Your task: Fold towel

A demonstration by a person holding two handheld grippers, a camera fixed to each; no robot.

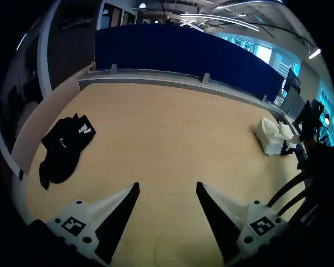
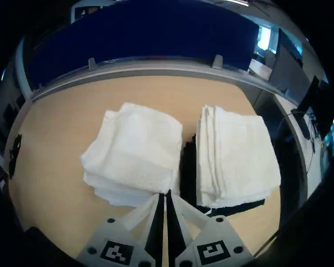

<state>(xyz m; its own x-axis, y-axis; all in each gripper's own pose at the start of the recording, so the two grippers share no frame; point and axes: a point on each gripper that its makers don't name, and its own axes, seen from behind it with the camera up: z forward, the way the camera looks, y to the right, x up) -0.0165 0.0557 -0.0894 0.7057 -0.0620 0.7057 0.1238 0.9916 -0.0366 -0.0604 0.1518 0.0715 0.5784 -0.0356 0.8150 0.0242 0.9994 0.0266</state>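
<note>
Fingers of the left gripper (image 1: 167, 184) are held wide apart over the table (image 1: 176, 133), with nothing between them. Those of the right gripper (image 2: 165, 194) are pressed together, tips touching the near edge of the left stack (image 2: 136, 149) of folded white cloths; whether a fold is pinched cannot be told. A second stack (image 2: 236, 151) is set just right of it, with dark fabric (image 2: 188, 171) seen between and under them. One piece is judged not yet folded: the crumpled black towel (image 1: 64, 149), found by the table's left edge, well apart from both stacks. From the left gripper it lies ahead and to the left, and that gripper is judged the nearer; the right one is placed at the stacks. The towel's long axis is run from near-left to far-right, the wider end pointed far, a narrow tail pointed near. A leftward reach is called for.
</note>
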